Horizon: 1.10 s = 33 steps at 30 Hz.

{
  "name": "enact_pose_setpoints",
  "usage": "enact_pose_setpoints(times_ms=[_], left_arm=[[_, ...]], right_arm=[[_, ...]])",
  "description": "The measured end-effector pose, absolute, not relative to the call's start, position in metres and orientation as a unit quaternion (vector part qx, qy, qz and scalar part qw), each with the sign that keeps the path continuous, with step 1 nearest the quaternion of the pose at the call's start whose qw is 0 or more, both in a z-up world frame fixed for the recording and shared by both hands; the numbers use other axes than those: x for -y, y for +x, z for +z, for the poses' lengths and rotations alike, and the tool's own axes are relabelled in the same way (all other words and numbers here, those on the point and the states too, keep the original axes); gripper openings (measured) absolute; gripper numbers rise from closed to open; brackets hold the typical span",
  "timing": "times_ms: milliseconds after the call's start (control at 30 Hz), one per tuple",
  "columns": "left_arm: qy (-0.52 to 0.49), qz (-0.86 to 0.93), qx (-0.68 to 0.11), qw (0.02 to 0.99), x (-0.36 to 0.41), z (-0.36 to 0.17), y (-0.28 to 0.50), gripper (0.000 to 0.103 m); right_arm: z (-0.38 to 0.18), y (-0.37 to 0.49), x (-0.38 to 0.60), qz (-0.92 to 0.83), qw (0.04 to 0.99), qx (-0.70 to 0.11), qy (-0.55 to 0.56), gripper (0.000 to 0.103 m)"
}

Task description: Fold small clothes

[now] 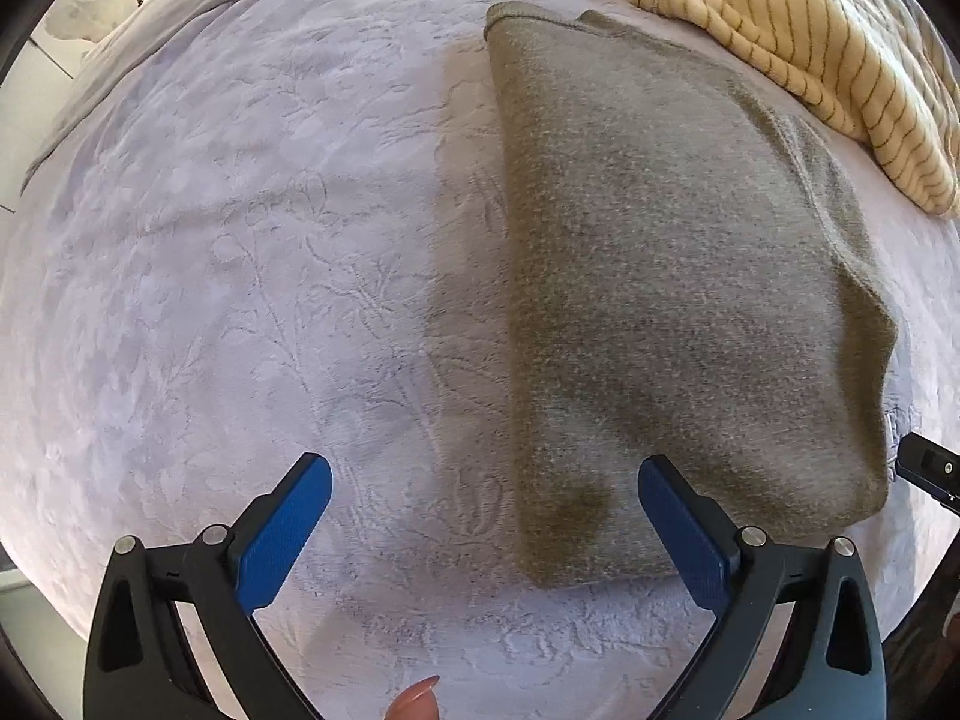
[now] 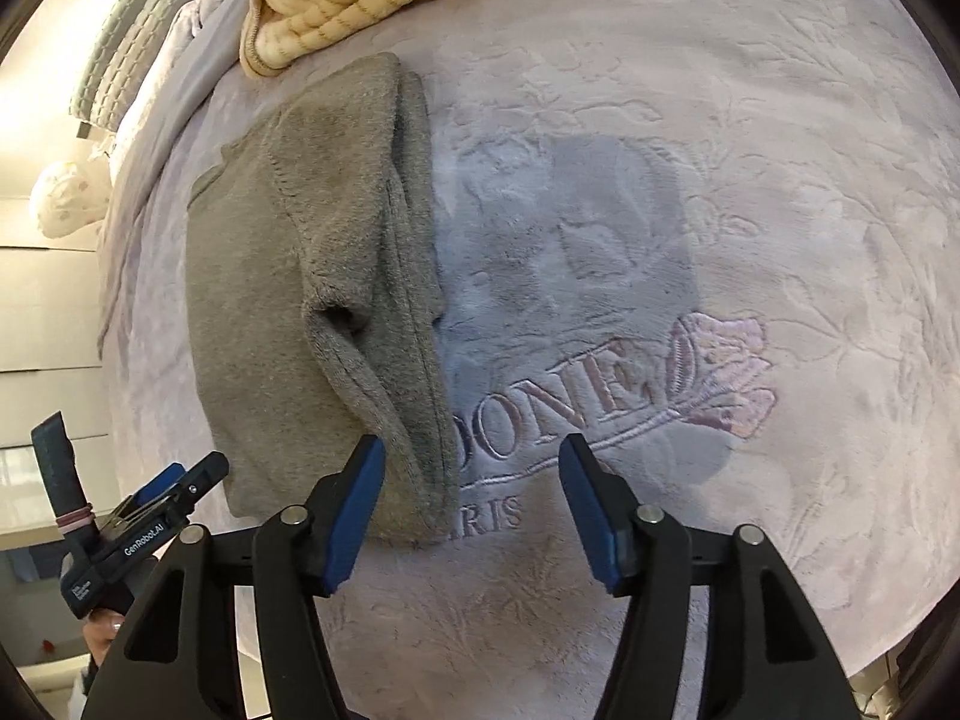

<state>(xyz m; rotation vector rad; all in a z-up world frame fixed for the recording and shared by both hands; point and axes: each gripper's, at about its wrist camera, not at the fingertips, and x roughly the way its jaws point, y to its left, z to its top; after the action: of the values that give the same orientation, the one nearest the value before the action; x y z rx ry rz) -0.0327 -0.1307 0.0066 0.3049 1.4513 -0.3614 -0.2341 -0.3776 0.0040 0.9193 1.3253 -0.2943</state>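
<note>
My left camera looks down close over the grey garment's [image 1: 672,300] left edge, my right over its right edge, both sharing it, the blanket [image 1: 210,300] and striped cloth [image 1: 810,30].

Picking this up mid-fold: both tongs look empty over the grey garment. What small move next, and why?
Probably close the right tongs on the grey garment's near edge. Both tongs are open, the left gripping nothing, and the right already straddles that edge, where a loose sleeve opening shows the fold isn't flat yet.
</note>
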Motion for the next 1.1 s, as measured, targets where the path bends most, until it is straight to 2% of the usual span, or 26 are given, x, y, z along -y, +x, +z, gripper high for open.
enact_pose_setpoints(times_ms=[300,500,733,933,1100], left_arm=[[0.117,-0.153,-0.672,0.715,0.139,0.01,-0.019,0.102],[0.108,-0.16,-0.665,0.721,0.147,0.014,0.005,0.102],[0.053,-0.172,-0.644,0.744,0.16,0.027,0.048,0.102],[0.033,-0.202,-0.641,0.74,0.182,0.015,0.076,0.102],[-0.016,-0.248,-0.643,0.725,0.191,0.002,0.091,0.102]], right_arm=[[0.001,-0.203,0.39,-0.131,0.692,-0.58,0.408,0.065],[-0.002,-0.182,0.408,-0.119,0.702,-0.55,0.436,0.07],[-0.022,-0.147,0.435,-0.101,0.699,-0.518,0.482,0.07],[-0.055,-0.122,0.436,-0.055,0.684,-0.519,0.51,0.07],[-0.068,-0.111,0.438,-0.004,0.689,-0.505,0.521,0.074]])
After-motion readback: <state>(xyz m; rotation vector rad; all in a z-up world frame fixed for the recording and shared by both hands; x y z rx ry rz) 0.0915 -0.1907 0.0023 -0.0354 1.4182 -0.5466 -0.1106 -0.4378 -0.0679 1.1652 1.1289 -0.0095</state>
